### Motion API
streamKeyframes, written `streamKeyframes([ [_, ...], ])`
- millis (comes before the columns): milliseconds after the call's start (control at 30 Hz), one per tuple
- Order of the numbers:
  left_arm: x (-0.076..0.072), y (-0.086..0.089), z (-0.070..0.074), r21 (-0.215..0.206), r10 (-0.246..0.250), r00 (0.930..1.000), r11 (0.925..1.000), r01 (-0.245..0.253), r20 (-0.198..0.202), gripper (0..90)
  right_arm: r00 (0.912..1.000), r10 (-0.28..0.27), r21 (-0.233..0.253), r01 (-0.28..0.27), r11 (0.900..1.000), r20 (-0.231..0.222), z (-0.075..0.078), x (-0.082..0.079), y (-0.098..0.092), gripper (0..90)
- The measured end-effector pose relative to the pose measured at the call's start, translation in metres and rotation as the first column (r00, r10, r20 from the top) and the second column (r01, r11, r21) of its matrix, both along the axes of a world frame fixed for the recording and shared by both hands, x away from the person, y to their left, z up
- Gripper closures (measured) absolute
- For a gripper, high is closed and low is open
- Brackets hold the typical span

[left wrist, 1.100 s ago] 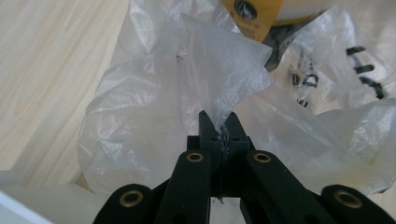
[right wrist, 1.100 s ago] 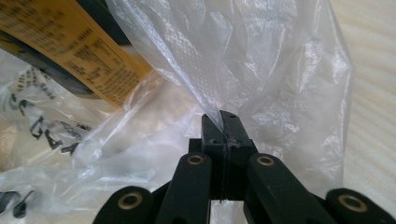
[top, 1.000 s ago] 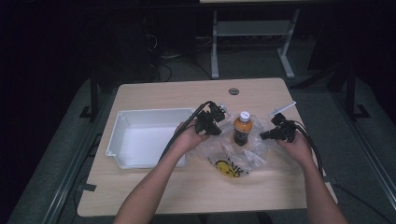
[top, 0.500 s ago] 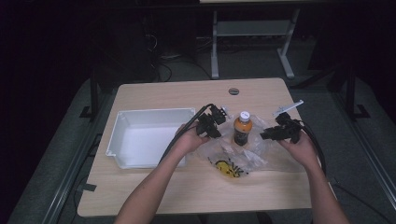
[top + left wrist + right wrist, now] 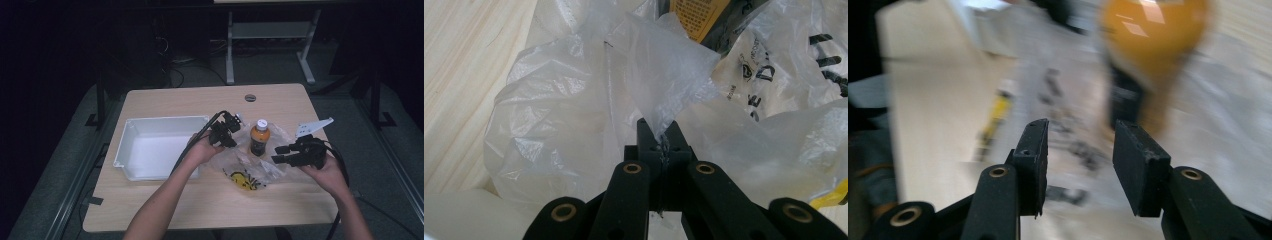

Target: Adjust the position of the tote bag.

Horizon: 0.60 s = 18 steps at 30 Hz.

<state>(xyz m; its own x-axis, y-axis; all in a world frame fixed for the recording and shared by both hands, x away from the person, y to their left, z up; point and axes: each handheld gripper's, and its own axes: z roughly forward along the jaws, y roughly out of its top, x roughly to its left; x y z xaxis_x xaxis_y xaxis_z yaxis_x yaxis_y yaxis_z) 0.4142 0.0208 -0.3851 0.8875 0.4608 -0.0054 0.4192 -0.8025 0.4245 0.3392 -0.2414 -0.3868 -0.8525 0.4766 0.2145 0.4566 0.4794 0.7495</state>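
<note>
Left claw [image 5: 663, 142] pinches the plastic bag [image 5: 250, 167] edge mid-counter [image 5: 165, 210]. Right claw [image 5: 1080, 160], spread, hovers at the bottle's [image 5: 259, 137] three o'clock; white bin [image 5: 131, 131] lies at nine o'clock.

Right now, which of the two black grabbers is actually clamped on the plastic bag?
The left gripper: its jaws are shut on a fold of the plastic bag. The right gripper stands open, pointing toward the orange bottle.

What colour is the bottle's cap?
White, on the orange juice bottle with its dark label; the high view shows it best.
</note>
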Motion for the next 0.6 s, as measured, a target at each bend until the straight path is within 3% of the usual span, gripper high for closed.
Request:
streamKeyframes([
  [133,0.0,0.0,0.0,-0.003,0.0,1.0,1.0,0.0,-0.004,90.0,0.9969,0.079,0.035,-0.079,0.996,0.001,0.001,-0.01,0.013,55.2],
  [233,-0.001,-0.001,0.0,-0.004,-0.002,1.0,1.0,0.002,-0.002,90.0,0.996,0.089,-0.01,-0.089,0.996,0.001,-0.004,-0.011,0.022,60.9],
  [300,-0.001,-0.001,0.001,-0.001,0.0,1.0,1.0,0.0,-0.004,90.0,0.9958,0.091,-0.049,-0.091,0.995,-0.015,-0.01,-0.011,0.026,71.1],
  [433,0.0,0.0,-0.001,-0.002,0.005,1.0,1.0,-0.005,-0.003,90.0,0.9934,0.109,-0.081,-0.111,0.991,-0.036,-0.024,-0.012,0.031,89.5],
  [600,0.002,0.002,-0.003,0.011,0.011,0.9999,0.9999,-0.011,-0.004,90.0,0.9912,0.107,-0.108,-0.115,0.987,-0.078,-0.038,-0.014,0.031,89.8],
])
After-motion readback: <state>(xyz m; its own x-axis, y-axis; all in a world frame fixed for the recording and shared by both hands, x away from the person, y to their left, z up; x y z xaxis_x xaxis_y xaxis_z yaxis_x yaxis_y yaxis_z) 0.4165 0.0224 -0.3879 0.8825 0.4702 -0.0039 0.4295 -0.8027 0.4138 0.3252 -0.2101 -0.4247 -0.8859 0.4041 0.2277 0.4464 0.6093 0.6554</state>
